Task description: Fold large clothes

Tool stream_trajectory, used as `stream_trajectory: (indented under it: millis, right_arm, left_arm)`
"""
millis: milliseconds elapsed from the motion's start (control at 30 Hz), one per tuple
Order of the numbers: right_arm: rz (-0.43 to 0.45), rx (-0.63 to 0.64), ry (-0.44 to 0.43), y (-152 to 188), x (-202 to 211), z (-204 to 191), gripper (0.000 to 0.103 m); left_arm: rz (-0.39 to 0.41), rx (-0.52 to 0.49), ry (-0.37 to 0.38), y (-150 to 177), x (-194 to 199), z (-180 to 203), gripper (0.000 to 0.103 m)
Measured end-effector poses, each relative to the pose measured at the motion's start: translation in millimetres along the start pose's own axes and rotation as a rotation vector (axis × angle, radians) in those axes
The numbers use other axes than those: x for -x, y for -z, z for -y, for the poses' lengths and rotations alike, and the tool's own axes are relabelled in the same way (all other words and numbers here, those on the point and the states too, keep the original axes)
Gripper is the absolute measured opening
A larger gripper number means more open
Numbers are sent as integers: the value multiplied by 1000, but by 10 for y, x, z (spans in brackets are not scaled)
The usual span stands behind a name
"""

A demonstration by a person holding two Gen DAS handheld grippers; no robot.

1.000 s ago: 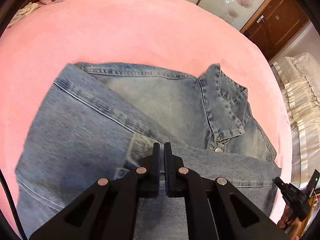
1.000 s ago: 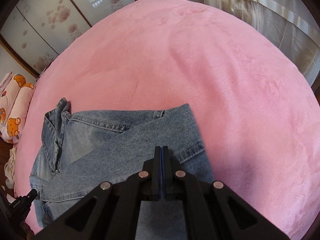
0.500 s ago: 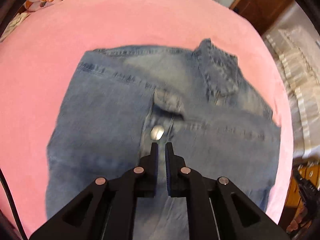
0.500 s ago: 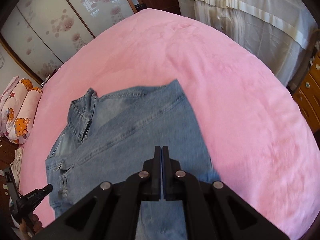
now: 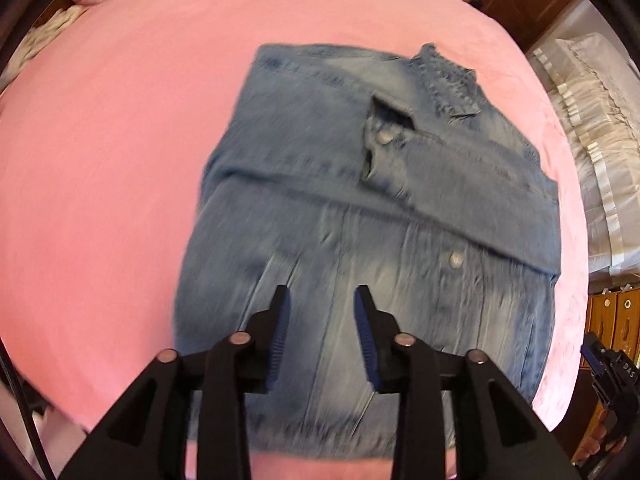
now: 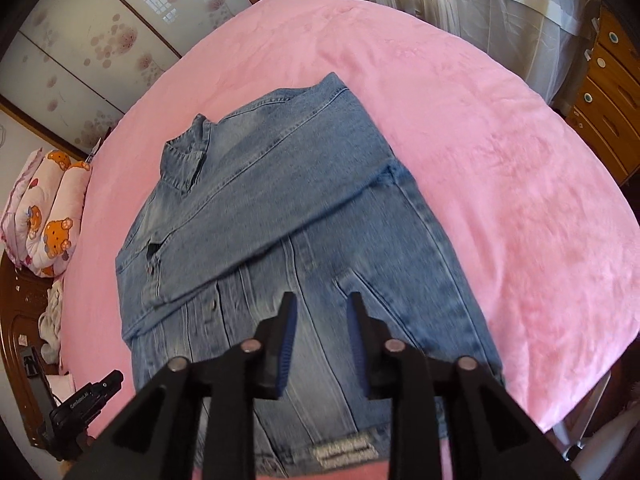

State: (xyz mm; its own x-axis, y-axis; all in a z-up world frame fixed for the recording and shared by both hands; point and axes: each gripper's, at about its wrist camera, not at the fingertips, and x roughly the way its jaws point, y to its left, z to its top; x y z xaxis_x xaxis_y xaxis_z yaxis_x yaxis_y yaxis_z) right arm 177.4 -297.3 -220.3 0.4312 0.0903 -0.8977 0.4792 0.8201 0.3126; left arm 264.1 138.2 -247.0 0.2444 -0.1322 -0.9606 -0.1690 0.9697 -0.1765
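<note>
Nearest in the left wrist view, the left hand-held gripper (image 5: 322,300) is seen pointing steeply down with its jaws parted and opening; nothing is clamped between them, and only the cloth lying below is visible through the gap. In the right wrist view the right hand-held gripper (image 6: 320,304) is likewise held above the cloth, its jaws apart and opening, with no fabric gripped. Beneath both, the denim jacket (image 5: 372,208) is spread flat on the pink bed (image 5: 112,152), its hem toward the cameras and its collar (image 5: 448,80) at the far end. Both sleeves are folded in across the chest, the upper one laid as a diagonal band (image 6: 280,208) over the front, and a metal button (image 5: 455,259) can be made out on the lower front. A woven label (image 6: 344,452) is seen at the hem in the right wrist view. Beyond the jacket, bare pink bedding is visible out to the bed's edge. Cartoon-bear pillows (image 6: 48,216) are stacked at the side of the bed, floral sliding panels (image 6: 88,40) stand behind it, and a wooden drawer chest (image 6: 608,92) is set beside pale curtains (image 6: 460,4).
</note>
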Motion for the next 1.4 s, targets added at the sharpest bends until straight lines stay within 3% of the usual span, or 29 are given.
stream_trajectory:
  millis: [33,167,400,767,1067,1400]
  right_arm:
    - [-2,5,-1,52,50,26,31]
    - [-5,35,8,252,243,152,42]
    - [-9,62,26,573,531,409,58]
    - [-78,-125,2,773,430,948,59]
    - [-159,-322,91,963,-133,1534,59]
    - [-203,-381,63,1021,-577,1714,59]
  left_arm:
    - [0,10,-5,78,37,-50,50]
    - [0,17,-37,437,199,-209,55]
    - [-1,12,-36,897,514,-341,78]
    - [-69,57,-88,1217,504,-764,82]
    - [-155,147,-95,1219,19,-1232,82]
    - [-211,210,-53,1145,-612,-1476,82]
